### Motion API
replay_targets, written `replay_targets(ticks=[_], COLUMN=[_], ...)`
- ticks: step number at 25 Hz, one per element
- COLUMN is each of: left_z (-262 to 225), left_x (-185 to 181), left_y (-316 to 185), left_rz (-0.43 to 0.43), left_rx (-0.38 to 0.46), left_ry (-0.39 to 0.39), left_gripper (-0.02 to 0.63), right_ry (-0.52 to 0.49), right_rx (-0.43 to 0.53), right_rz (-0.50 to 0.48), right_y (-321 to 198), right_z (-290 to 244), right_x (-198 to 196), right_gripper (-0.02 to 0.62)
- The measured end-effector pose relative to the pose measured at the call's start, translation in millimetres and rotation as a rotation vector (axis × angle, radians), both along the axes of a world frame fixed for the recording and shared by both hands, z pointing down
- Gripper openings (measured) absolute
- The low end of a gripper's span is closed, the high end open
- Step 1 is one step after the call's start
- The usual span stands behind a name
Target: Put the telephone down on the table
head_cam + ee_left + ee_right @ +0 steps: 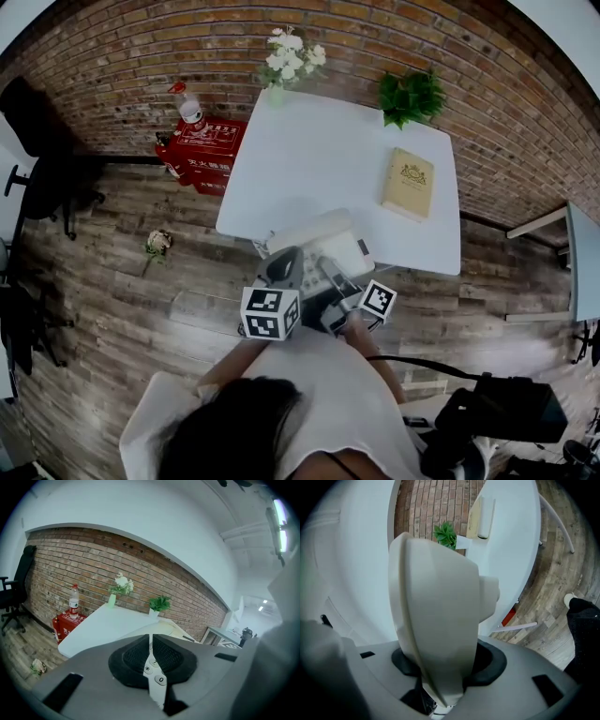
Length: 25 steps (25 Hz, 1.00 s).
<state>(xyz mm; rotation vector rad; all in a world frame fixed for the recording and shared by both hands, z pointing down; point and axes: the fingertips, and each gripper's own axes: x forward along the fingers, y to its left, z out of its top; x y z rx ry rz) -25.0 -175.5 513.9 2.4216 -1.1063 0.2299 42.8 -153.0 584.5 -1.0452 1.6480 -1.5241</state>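
Note:
A cream desk telephone (323, 246) hangs in the air at the near edge of the white table (328, 155), held from both sides. My left gripper (284, 274) is shut on its keypad edge; in the left gripper view a thin white strip of the telephone (154, 677) with round keys sits pinched between the black pads of that gripper (151, 660). My right gripper (339, 298) is shut on the other side. In the right gripper view the telephone's (436, 597) bulky body rises from between that gripper's (440, 667) jaws and hides much of the table (511, 536).
On the table lie a tan book (409, 183), a vase of white flowers (289, 58) and a green plant (411, 94). A red box (202, 150) with a bottle stands on the wooden floor at the left. Black chairs (37, 159) are further left; another table (581, 262) is at the right.

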Motion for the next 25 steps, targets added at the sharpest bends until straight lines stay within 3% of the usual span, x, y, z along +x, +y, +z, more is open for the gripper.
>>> replay_targets(ticks=[25], left_z=[9.2], left_x=[46.6], left_y=[-93.0], left_rz=[-0.096], left_rx=[-0.042], left_ry=[-0.039], left_gripper=[0.043], right_ry=[-0.047], right_rx=[-0.041], right_rz=[-0.043], right_y=[-109.2], right_z=[6.5], right_x=[56.0], right_gripper=[0.224])
